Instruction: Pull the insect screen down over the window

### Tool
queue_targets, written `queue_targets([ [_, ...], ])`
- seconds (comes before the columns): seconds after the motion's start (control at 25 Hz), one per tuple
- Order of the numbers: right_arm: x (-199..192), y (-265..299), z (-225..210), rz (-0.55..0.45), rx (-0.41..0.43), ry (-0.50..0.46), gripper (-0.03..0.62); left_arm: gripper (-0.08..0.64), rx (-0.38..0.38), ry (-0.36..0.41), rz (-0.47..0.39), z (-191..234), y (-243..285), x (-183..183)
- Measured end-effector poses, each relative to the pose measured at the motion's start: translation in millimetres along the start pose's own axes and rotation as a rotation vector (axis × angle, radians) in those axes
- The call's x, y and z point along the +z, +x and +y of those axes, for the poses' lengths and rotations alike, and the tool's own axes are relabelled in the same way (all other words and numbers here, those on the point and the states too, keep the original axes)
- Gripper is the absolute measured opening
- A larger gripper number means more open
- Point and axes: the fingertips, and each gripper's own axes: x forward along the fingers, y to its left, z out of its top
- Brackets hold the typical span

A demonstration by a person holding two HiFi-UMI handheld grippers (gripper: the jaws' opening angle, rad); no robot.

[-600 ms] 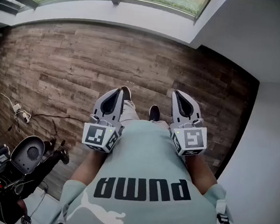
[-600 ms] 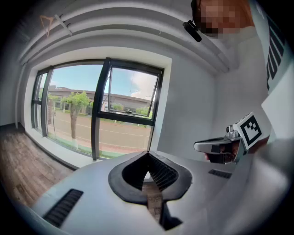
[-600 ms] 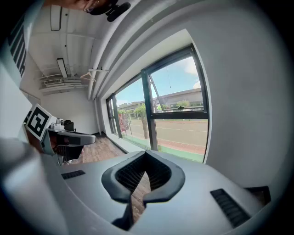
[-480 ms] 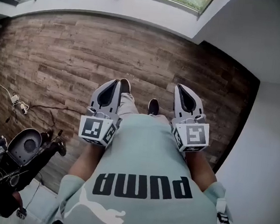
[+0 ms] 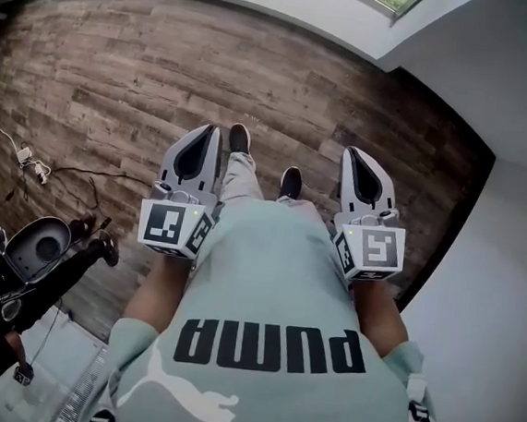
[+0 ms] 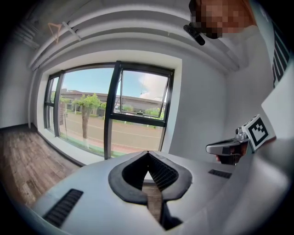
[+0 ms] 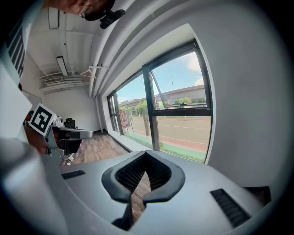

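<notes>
1. The left gripper (image 6: 148, 153) and right gripper (image 7: 145, 152) are hanging at the waist, jaws pressed together on nothing.
2. Bare wood floor (image 5: 118, 80) is stretching ahead.
3. The window (image 6: 138, 105) is standing ahead of and above the jaws, well apart from both; neither hand is looking nearer.
4. The screen is not showing; likely it is sitting rolled along the window's top, long axis level, calling for an upward reach.

I note floor (image 5: 119, 71): matt grained wood | window frame (image 6: 112, 110): dark smooth metal | shirt (image 5: 274, 290): soft matt cloth | wall (image 5: 494, 320): smooth matt paint
</notes>
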Motion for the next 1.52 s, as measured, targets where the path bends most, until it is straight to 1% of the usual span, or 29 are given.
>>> queue_targets([
  [0.16, 2.2, 17.1, 3.0, 0.008, 0.001, 0.002, 0.003, 0.011, 0.019, 0.002, 0.011, 21.7, 5.5, 2.3],
  [0.44, 23.8, 55.2, 15.2, -0.017, -0.006, 0.042, 0.003, 0.011, -0.003, 0.003, 0.004, 56.9, 22.4, 17.2],
  [0.64, 48.9, 97.6, 26.0, -0.028, -0.043, 0.024, 0.003, 0.011, -0.014, -0.002, -0.031, 106.5, 42.8, 38.3],
  [0.96, 82.2, 166.4, 64.0, 0.021, -0.120, -0.001, 0.003, 0.011, -0.058, -0.018, -0.098, 201.5, 71.7, 77.7],
  [1.12, 96.7, 193.9, 74.3, 0.022, -0.154, -0.003, 0.003, 0.011, -0.070, -0.014, -0.113, 235.8, 86.1, 91.2],
  [1.2, 106.4, 207.2, 77.2, 0.020, -0.157, -0.017, 0.003, 0.011, -0.065, -0.016, -0.117, 249.5, 90.6, 96.3],
  [1.36, 126.6, 237.1, 70.7, 0.005, -0.148, -0.027, 0.003, 0.011, -0.049, -0.030, -0.105, 266.5, 105.5, 101.7],
  [1.52, 137.3, 273.1, 49.1, -0.007, -0.123, -0.013, 0.003, 0.011, -0.030, -0.016, -0.091, 270.9, 132.5, 111.3],
])
